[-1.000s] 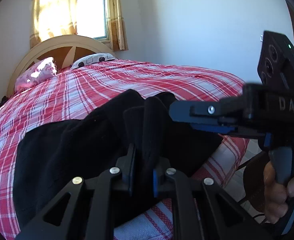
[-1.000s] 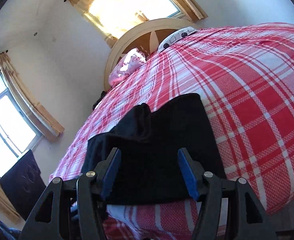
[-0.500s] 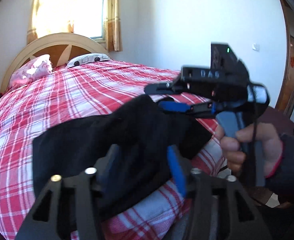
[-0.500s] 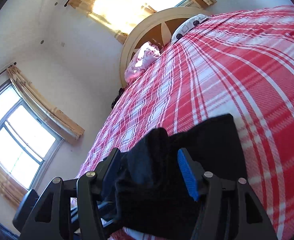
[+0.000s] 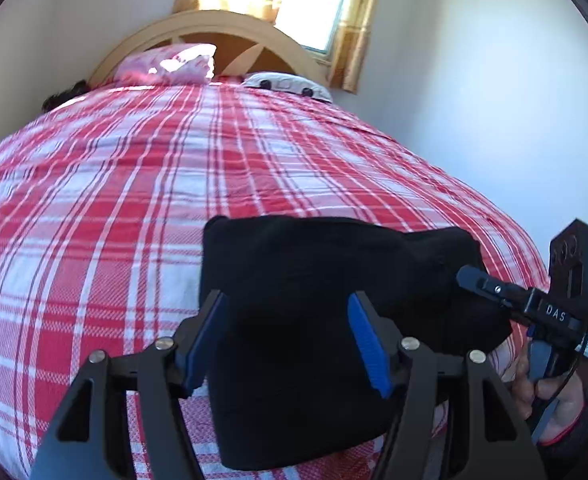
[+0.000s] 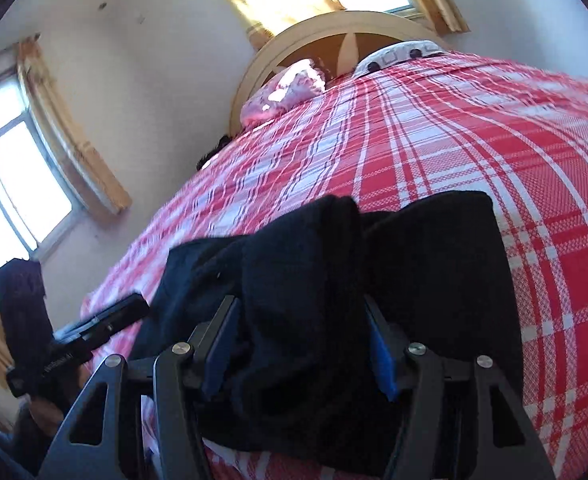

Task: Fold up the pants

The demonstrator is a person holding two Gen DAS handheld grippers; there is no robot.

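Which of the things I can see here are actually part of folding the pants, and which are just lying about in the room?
Part of the job:
- black pants
- left hand-held gripper
- right hand-held gripper
- red plaid bedspread, the work surface

Just lying about:
- pink pillow
- white patterned pillow
- headboard
- curtains

A red-and-white plaid bedspread [image 5: 174, 184] is spread over the bed. A pink pillow [image 5: 170, 65] and a white patterned pillow [image 5: 288, 85] are propped against an arched wooden headboard [image 5: 230, 32]. A curtained window [image 5: 314, 4] is seen behind it.
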